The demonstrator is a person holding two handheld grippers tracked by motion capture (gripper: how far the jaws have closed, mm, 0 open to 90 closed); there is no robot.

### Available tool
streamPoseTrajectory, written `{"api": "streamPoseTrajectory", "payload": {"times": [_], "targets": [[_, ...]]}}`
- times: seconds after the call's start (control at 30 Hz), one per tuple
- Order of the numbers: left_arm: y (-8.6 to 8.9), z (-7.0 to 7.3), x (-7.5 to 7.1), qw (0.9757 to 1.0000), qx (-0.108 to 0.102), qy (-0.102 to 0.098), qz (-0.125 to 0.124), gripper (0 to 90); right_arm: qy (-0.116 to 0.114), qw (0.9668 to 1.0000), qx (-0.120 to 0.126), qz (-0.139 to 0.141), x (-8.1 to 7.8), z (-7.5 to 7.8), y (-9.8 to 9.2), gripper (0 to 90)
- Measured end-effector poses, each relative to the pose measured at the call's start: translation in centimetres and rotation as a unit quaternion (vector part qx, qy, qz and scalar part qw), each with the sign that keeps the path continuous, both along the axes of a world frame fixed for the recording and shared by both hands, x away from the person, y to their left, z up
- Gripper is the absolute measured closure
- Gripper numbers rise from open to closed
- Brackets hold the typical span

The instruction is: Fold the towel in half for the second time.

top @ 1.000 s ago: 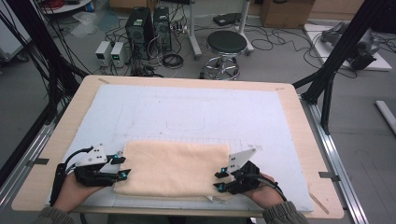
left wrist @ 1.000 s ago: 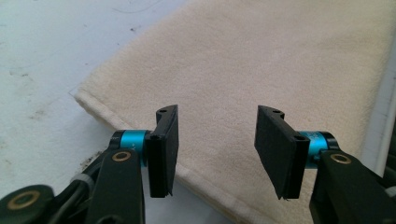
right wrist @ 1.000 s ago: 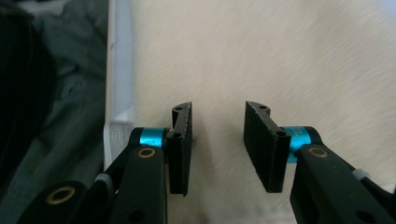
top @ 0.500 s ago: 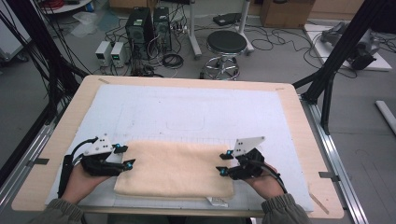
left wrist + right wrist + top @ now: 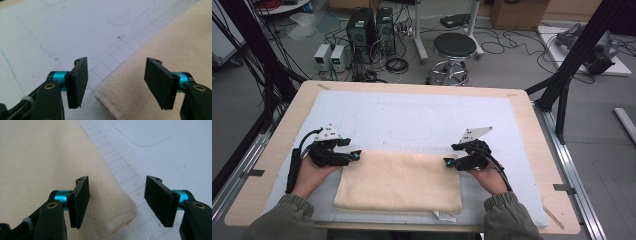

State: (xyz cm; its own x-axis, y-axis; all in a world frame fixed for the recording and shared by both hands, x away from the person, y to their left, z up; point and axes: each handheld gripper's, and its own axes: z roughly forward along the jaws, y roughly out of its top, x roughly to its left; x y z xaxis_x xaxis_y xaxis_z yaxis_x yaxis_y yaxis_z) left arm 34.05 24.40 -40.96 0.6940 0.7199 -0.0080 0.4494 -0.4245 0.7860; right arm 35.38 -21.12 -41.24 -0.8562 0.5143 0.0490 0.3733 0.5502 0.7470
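Note:
A folded cream towel (image 5: 399,181) lies on the white gridded mat (image 5: 412,115), near the table's front edge. My left gripper (image 5: 354,156) rests at the towel's far left corner and my right gripper (image 5: 447,162) at its far right corner. In the left gripper view the left gripper (image 5: 120,85) is open, with the towel (image 5: 180,37) corner lying below the gap. In the right gripper view the right gripper (image 5: 117,202) is open over the towel (image 5: 37,157) corner. Both pairs of jaws have just been opening, and neither presses on the cloth.
The mat covers most of the wooden table (image 5: 282,145). A small white tag (image 5: 443,216) pokes out under the towel's front edge. Beyond the table stand a stool (image 5: 454,47), computer boxes (image 5: 362,27) and cables. Black frame posts (image 5: 562,95) flank the table.
Both hands moved away from the person, from the towel's near corners to its far corners. Both pairs of jaws have spread wider.

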Motion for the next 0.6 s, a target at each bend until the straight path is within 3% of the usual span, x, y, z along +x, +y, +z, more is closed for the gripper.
{"api": "streamPoseTrajectory", "payload": {"times": [0.13, 0.27, 0.43, 0.53, 0.6], "targets": [[-0.2, -0.9, 0.8, 0.9997, 0.009, 0.021, -0.003, 34.2, 0.012, 0.9998, -0.017, 0.006, 0.4, -0.7, 0.4, 36.0], [-0.3, -1.5, 1.2, 0.9995, 0.017, 0.026, -0.010, 33.7, 0.030, 0.9990, -0.028, 0.015, 0.9, -1.5, 0.4, 38.8], [0.0, -1.9, 1.6, 0.9989, 0.006, 0.043, -0.021, 33.4, 0.053, 0.9981, -0.019, 0.025, 1.2, -1.9, 0.3, 43.6], [0.1, -2.1, 1.6, 0.9972, -0.007, 0.063, -0.040, 44.0, 0.070, 0.9971, -0.007, 0.028, 1.5, -2.2, 0.0, 47.6], [0.1, -2.1, 1.4, 0.9961, -0.008, 0.069, -0.054, 53.5, 0.085, 0.9958, 0.001, 0.033, 1.5, -2.3, -0.1, 54.8]]}}
